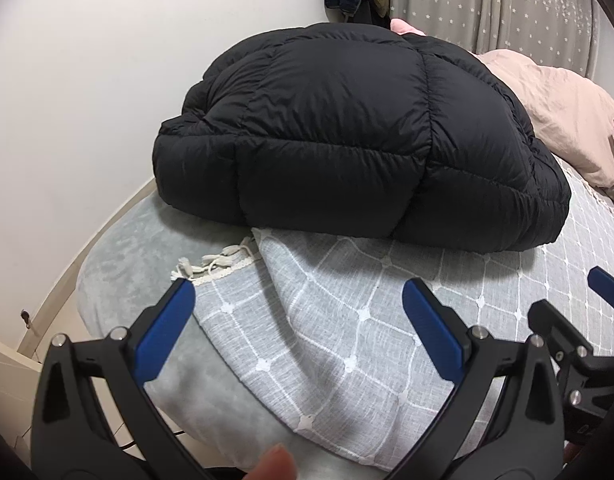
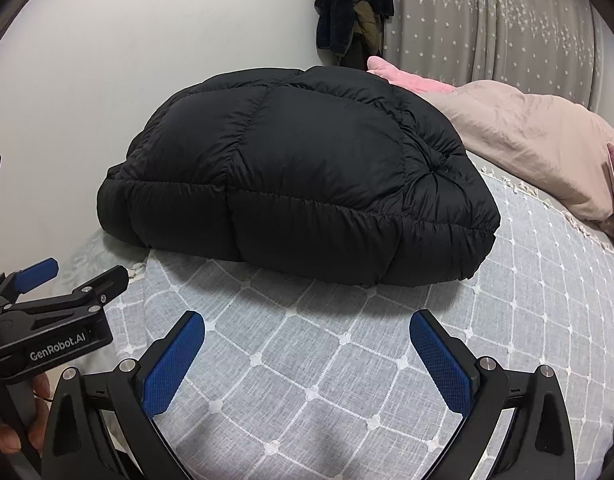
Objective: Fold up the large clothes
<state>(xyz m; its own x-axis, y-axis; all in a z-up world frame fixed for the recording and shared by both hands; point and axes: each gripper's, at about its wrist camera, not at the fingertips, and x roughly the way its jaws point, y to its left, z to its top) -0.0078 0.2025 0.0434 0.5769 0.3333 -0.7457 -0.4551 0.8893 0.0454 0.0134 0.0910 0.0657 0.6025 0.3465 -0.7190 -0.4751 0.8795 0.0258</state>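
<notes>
A black puffer jacket [image 1: 347, 136] [image 2: 299, 176] lies folded into a thick bundle on the bed, against the white wall. My left gripper [image 1: 299, 300] is open, hovering above the blanket a short way in front of the jacket, with nothing between its blue pads. My right gripper [image 2: 307, 332] is open too, also short of the jacket and holding nothing. The left gripper [image 2: 71, 270] shows at the left edge of the right wrist view, and the right gripper [image 1: 567, 304] at the right edge of the left wrist view.
A grey blanket with a white grid pattern [image 1: 347, 340] [image 2: 347, 360] covers the bed. A pink duvet [image 1: 555, 112] [image 2: 527, 140] lies at the back right. Dark clothes [image 2: 351, 12] hang in the corner beside a star-patterned curtain [image 2: 487, 20]. The bed's left edge [image 1: 87, 264] meets the wall.
</notes>
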